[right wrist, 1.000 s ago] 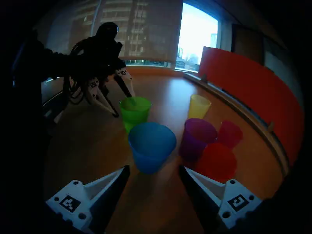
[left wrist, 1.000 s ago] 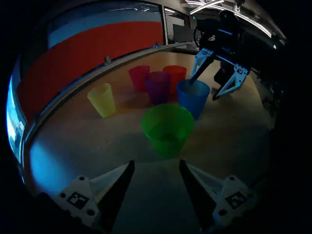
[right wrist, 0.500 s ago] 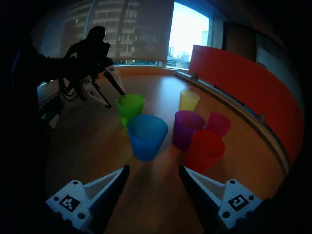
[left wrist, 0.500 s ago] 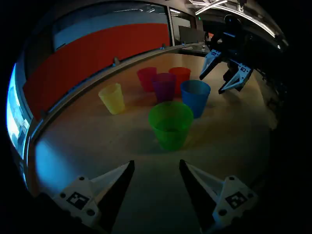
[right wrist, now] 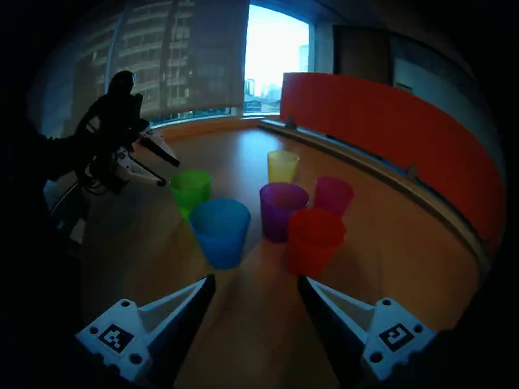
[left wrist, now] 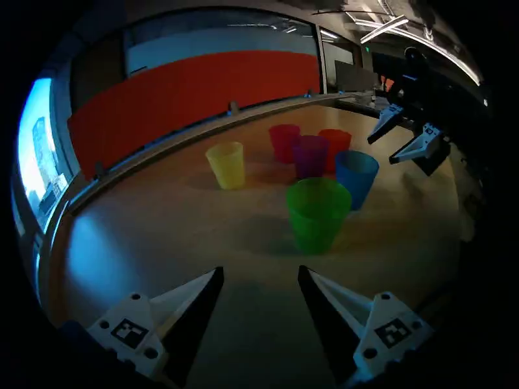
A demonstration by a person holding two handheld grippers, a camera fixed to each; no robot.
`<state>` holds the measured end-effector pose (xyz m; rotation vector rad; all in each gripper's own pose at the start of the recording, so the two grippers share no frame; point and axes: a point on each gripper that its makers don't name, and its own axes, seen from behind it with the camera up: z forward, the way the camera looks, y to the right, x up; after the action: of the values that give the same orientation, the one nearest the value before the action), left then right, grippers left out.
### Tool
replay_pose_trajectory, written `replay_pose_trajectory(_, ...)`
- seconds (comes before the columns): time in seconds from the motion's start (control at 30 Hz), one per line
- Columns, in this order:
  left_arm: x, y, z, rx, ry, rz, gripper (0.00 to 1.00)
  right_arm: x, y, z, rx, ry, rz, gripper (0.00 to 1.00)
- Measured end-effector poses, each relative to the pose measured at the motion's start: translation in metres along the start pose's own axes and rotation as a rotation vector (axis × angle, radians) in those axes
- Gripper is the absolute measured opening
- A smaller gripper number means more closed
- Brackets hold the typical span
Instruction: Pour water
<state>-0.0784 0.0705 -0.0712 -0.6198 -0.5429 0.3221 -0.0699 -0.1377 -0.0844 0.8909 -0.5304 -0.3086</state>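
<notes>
Left gripper view: left gripper point(left wrist: 259, 269) at 6 o'clock, spread wide, empty; green translucent plastic cup point(left wrist: 318, 214) just right of centre; blue translucent plastic cup point(left wrist: 355, 176) behind it, toward 2 o'clock.
Right gripper view: right gripper point(right wrist: 256, 279) at 6 o'clock, wide, empty; blue cup central.

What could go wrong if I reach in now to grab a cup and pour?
1. The purple cup, red cup, pink cup and blue cup stand bunched close together, so open fingers reaching for one could tip a neighbour.
2. The light is dim and I cannot tell which cup holds water. A quick grab might spill it or pour nothing.
3. The left gripper and right gripper, both open, face the cups from opposite sides and could collide if both go in.
</notes>
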Motion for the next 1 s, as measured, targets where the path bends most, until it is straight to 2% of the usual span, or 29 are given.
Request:
replay_pose_trajectory(0.3, 0.006, -0.021, -0.009, 0.097, 0.035, -0.061, 0.85, -0.003, 0.012, -0.007, -0.107, -0.015, 0.074, 0.98)
replay_pose_trajectory(0.5, 0.013, -0.027, -0.012, 0.136, 0.081, -0.106, 0.84, -0.006, 0.018, -0.01, -0.165, -0.02, 0.118, 0.98)
replay_pose_trajectory(0.6, 0.015, -0.032, -0.014, 0.16, 0.09, -0.111, 0.84, -0.007, 0.021, -0.011, -0.188, -0.022, 0.135, 0.98)
replay_pose_trajectory(0.77, 0.019, -0.038, -0.015, 0.189, 0.105, -0.123, 0.85, -0.006, 0.026, -0.014, -0.225, -0.013, 0.147, 0.98)
replay_pose_trajectory(1.0, 0.024, -0.046, -0.016, 0.223, 0.156, -0.179, 0.85, 0.0, 0.034, -0.02, -0.289, 0.029, 0.161, 0.98)
